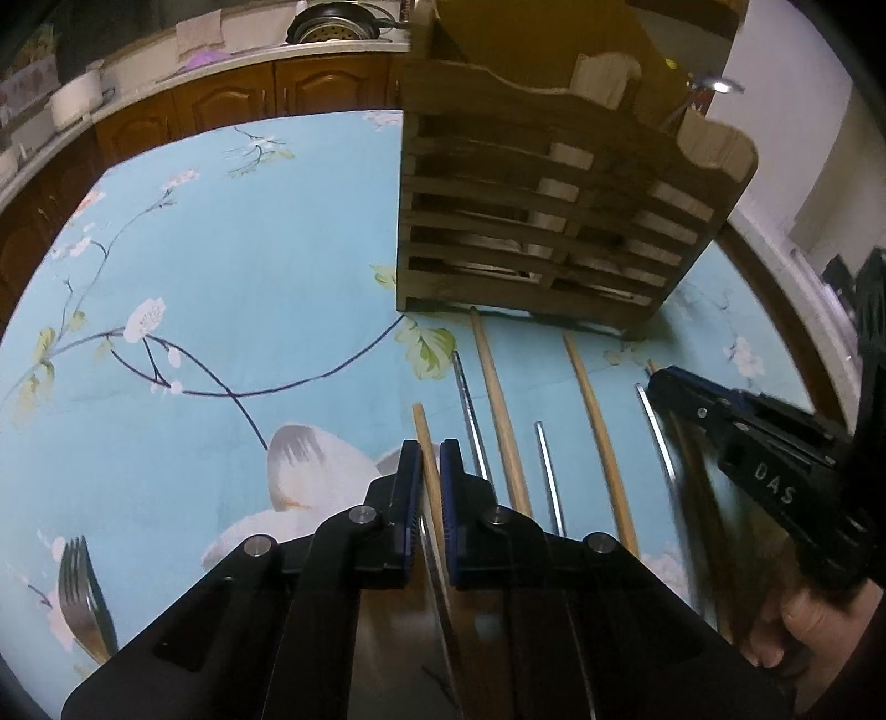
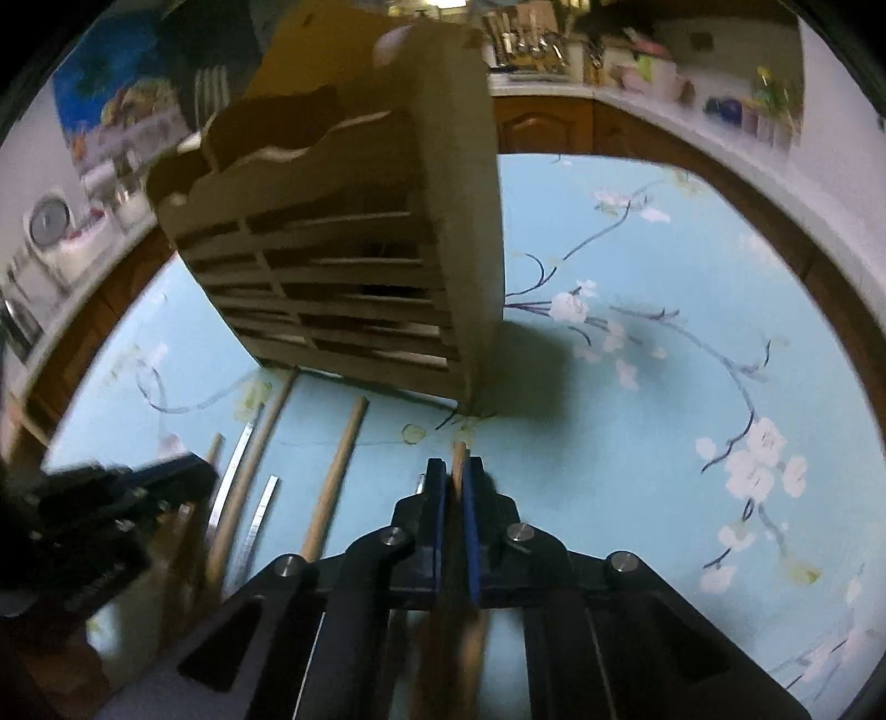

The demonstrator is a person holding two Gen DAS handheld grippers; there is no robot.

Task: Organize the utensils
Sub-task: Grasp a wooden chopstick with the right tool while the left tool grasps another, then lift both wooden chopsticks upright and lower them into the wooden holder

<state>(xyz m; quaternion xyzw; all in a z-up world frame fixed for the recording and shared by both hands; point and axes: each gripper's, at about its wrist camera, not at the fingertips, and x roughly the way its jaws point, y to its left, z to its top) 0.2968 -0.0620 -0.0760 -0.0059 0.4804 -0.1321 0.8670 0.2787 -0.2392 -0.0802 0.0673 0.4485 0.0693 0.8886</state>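
Left wrist view, left hand-held gripper (image 1: 431, 448) clamping wooden chopstick (image 1: 427, 459) (right hand-held gripper (image 2: 455, 471) likewise)

- A bench (image 1: 232, 232) covered in a pale blue cloth printed with dark branches, white blossoms and green leaves fills the middle of both views.
- Behind it runs a row of brown wooden cabinets (image 1: 221, 105) with arched panel doors, topped by a light countertop (image 1: 343, 50).
- A round metal sink strainer (image 1: 326, 30) sits in that countertop; a white pot (image 1: 77, 97) stands further left.
- In the right wrist view the countertop (image 2: 692, 127) curves round, crowded with blurred jars and a rack of cutlery (image 2: 526, 44).
- A pale wall (image 1: 786, 127) rises at the right of the left wrist view.
- A colourful blue picture (image 2: 99, 94) hangs on the wall at left.
- Light is dim and indoor.
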